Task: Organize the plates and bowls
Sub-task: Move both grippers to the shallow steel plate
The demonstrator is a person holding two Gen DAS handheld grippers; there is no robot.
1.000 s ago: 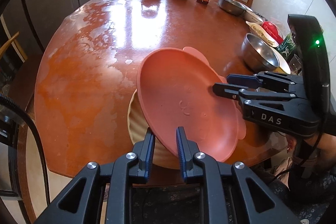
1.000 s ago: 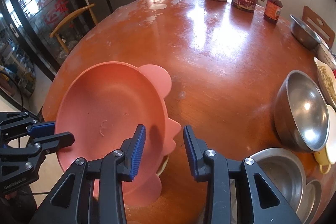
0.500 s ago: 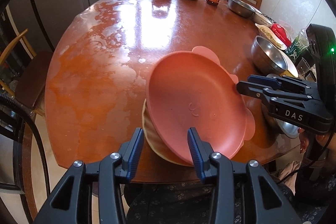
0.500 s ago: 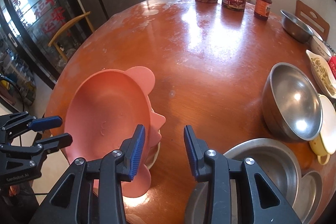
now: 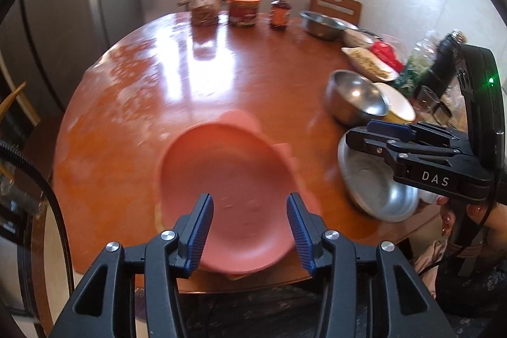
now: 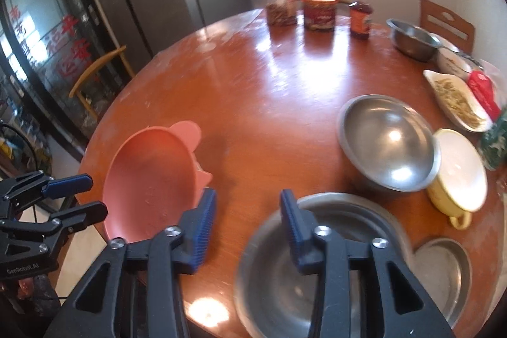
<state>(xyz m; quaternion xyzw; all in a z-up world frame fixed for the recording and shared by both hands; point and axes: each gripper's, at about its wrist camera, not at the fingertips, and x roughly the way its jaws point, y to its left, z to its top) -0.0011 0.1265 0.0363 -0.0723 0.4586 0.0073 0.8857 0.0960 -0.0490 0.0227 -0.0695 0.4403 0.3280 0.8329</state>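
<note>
Left claw (image 5: 250, 230) and right claw (image 6: 248, 230), both spread wide and empty; pink eared plastic plate (image 5: 231, 186) on round wooden table (image 5: 221, 78).

Left gripper (image 5: 250, 228) is gaping wide at bottom centre, holding nothing; right gripper (image 6: 248, 228) is likewise hanging open, bottom centre, empty.

Left wrist view: near desk (image 5: 253, 78) edge, facing window. Right wrist view: same heading, shares pink plate (image 5: 228, 195).

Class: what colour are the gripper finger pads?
Blue, ribbed pads; clearest in the left wrist view.
</note>
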